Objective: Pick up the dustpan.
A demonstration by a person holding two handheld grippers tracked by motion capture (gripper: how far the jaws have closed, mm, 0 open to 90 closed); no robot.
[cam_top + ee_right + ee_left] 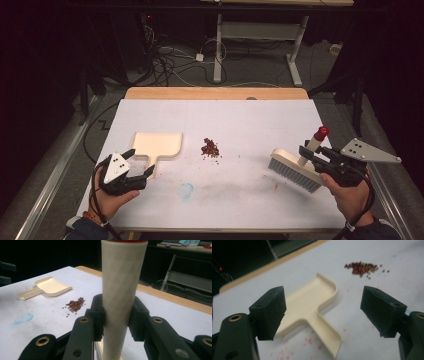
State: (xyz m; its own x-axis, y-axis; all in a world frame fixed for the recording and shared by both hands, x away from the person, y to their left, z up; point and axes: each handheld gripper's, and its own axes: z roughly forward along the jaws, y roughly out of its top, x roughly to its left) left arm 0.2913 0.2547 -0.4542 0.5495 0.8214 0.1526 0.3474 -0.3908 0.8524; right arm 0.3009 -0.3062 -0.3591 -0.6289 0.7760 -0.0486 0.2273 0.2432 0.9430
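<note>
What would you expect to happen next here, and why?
Probably the left gripper eases forward and closes on the dustpan handle: its jaws stand open on either side of it, not touching. The right gripper already clamps the brush handle, and the beans lie unswept between.

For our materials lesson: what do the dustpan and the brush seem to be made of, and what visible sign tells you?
Dustpan: probably moulded plastic, cream, smooth and slightly glossy; thin rounded rim.
Brush: handle looks like cream plastic or painted wood with a faint faceted texture and red cap; its bristles look like fine grey synthetic fibres, though that is uncertain.
</note>
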